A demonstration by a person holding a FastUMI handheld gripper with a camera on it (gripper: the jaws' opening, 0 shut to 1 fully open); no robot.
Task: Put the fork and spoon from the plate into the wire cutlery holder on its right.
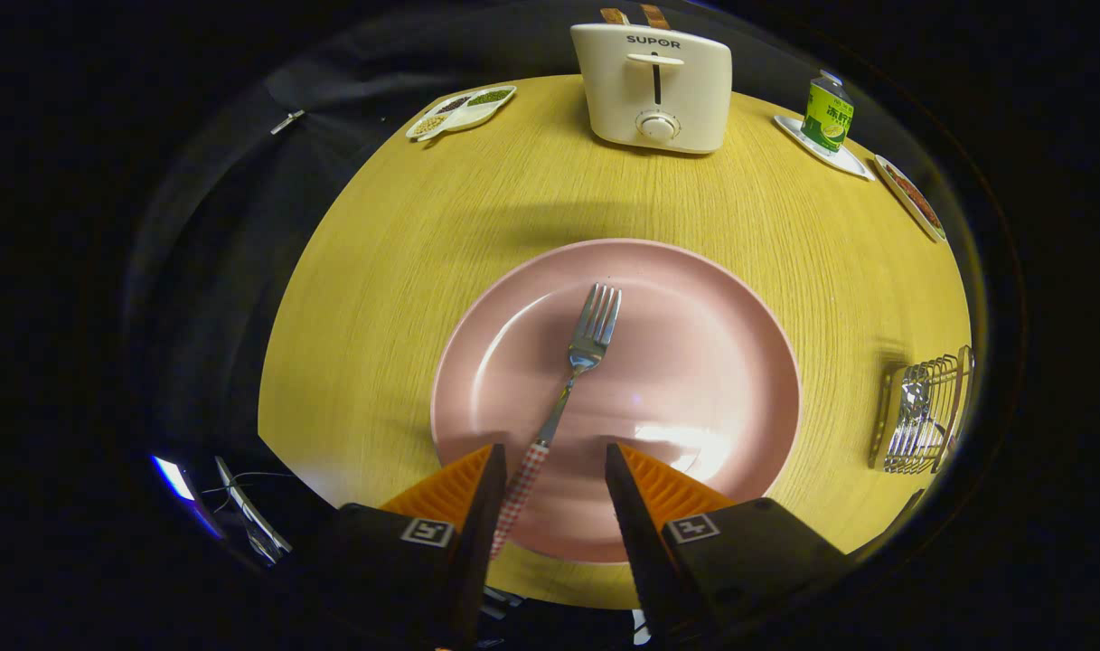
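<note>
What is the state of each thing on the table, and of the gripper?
fork: lying on the plate, checked handle between the fingers
plate: flat on the table, holds the fork
wire cutlery holder: right of the plate, something metal already inside
toaster: upright, two slices sticking out
green can: upright on a small tray
gripper: open

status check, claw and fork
Claw open, fork handle between its fingers, not gripped. Fork lying on pink plate. Wire holder right of plate, path clear.
</note>
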